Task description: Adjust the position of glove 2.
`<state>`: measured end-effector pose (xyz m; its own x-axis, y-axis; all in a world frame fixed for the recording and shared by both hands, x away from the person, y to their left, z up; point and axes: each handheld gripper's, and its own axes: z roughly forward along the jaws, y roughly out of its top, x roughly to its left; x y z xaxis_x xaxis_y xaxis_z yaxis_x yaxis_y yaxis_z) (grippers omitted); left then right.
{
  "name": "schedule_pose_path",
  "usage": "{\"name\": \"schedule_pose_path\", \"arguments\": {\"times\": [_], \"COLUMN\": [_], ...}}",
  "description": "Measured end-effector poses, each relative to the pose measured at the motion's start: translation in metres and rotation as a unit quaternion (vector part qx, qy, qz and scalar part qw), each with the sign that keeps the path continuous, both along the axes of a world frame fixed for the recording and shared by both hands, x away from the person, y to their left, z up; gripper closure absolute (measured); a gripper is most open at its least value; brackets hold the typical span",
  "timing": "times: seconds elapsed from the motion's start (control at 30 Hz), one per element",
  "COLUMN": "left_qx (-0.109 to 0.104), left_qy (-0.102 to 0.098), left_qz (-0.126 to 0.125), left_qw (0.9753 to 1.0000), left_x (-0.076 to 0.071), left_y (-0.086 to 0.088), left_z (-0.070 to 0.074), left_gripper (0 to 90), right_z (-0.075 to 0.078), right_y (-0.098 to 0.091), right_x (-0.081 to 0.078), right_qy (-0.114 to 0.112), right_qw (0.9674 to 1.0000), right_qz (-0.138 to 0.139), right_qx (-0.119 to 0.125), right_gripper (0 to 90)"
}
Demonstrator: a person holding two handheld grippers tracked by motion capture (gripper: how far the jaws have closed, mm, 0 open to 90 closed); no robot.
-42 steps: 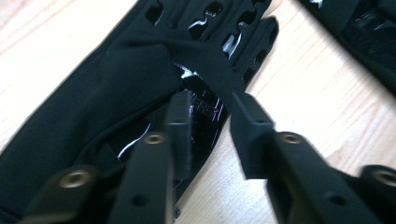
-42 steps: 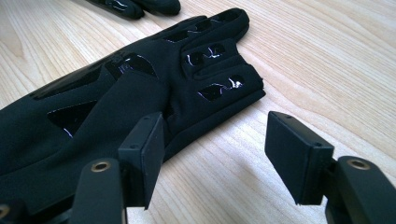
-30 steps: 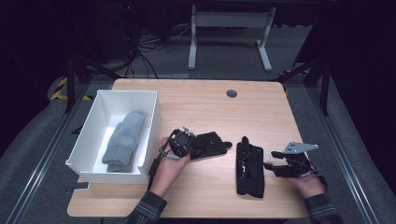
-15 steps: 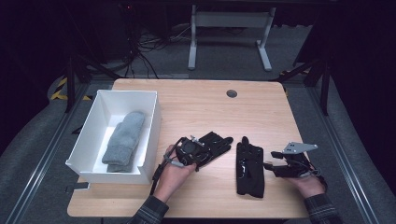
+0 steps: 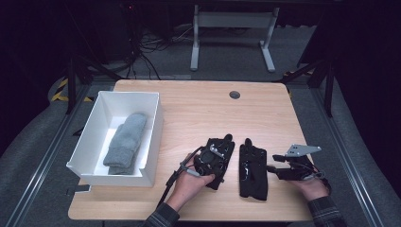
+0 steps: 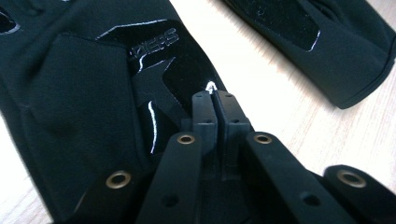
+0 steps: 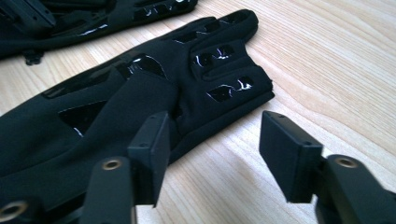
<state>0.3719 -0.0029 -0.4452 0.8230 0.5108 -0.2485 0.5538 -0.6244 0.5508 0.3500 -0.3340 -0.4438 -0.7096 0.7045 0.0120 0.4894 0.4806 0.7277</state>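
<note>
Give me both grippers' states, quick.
Left gripper: jaws shut, over the left black glove; a grip on its fabric cannot be told.
Right gripper: jaws open, just closing, beside the right black glove.

Wooden table (image 5: 198, 106) with white box (image 5: 152, 142), two black gloves (image 5: 252, 170), side by side.

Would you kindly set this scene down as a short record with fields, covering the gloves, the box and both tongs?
surface: wooden table
left glove: black glove lying flat, left tongs on it
right glove: black glove lying flat beside the first, apart from it
left tongs: left tongs shut, tips resting on the left glove's glossy patch; whether fabric is pinched cannot be told
right tongs: right tongs open, jaws just been closing, one jaw over the right glove's edge, nothing clamped
box: white box at the table's left
box contents: grey mitten
</note>
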Motion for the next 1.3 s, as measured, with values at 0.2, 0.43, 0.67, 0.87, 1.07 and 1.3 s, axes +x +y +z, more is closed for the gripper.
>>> {"name": "schedule_pose_path", "arguments": {"times": [0.2,0.43,0.67,0.87,1.07,1.3], "left_qx": [-0.007,-0.003,0.006,0.011,0.010,-0.026], "left_qy": [-0.030,-0.038,-0.030,-0.029,-0.016,0.000], "left_qz": [0.044,0.090,0.103,0.091,0.104,0.107], "left_qw": [0.9986,0.9952,0.9943,0.9954,0.9944,0.9939], "left_x": [0.014,0.039,0.052,0.050,0.049,0.047], "left_y": [0.026,0.043,0.042,0.037,0.036,0.045], "left_z": [0.009,0.008,-0.004,-0.007,-0.005,0.004], "left_gripper": [77.9,64.8,63.7,79.8,87.4,87.6], "right_z": [0.000,0.003,0.000,-0.003,-0.006,-0.009], "right_y": [0.002,0.006,0.009,0.011,0.014,0.024], "right_x": [-0.001,-0.005,-0.004,-0.003,-0.002,0.001], "right_qy": [0.015,0.018,0.026,0.032,0.037,0.044], "right_qw": [0.9996,0.9989,0.9984,0.9977,0.9973,0.9965], "right_qz": [0.022,0.042,0.048,0.053,0.057,0.070], "right_qx": [0.004,-0.001,-0.016,-0.025,-0.028,-0.013], "right_gripper": [68.3,88.8,90.0,90.0,90.0,90.0]}}
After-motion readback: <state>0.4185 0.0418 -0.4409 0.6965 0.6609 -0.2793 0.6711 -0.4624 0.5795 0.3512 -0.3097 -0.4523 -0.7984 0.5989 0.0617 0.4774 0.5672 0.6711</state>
